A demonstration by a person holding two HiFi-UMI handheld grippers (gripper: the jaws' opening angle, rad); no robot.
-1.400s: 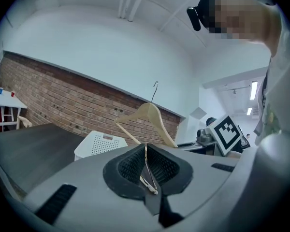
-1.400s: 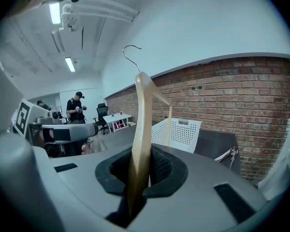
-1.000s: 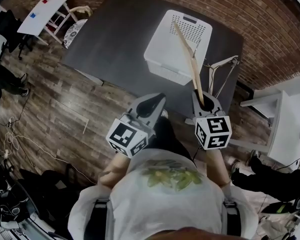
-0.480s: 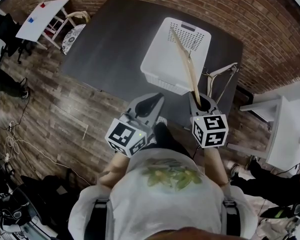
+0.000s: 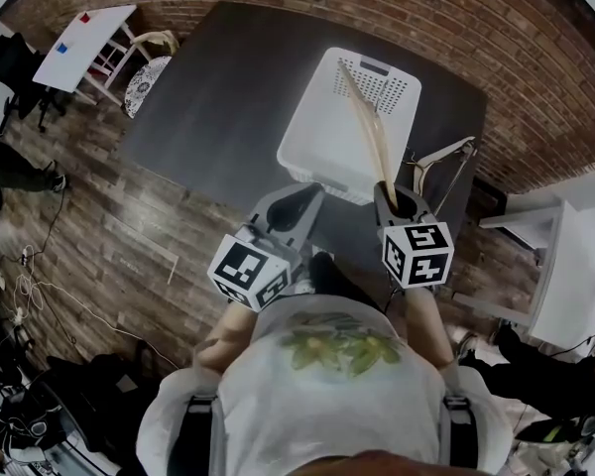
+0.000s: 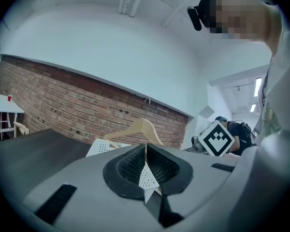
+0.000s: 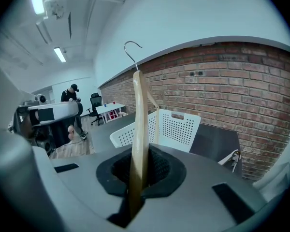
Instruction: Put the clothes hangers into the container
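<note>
My dark grey table [image 5: 218,97] stands on plank floor [image 5: 99,226] beside a brick wall [image 5: 516,48]; far left I see a small white table [image 5: 84,33] (red and blue bits on top) near a black chair [image 5: 15,58].

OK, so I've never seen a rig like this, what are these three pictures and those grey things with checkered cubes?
No robot here: a person holds a two-jaw gripper in each hand; the patterned cubes are part of them. The top-down picture comes from a camera on the person's head; the other two from cameras riding on each gripper, looking along its jaws. On the dark table stands a white perforated basket, a pale hanger lying beside it. The right gripper is shut on a wooden hanger that points toward the basket. The left gripper is shut and empty.
</note>
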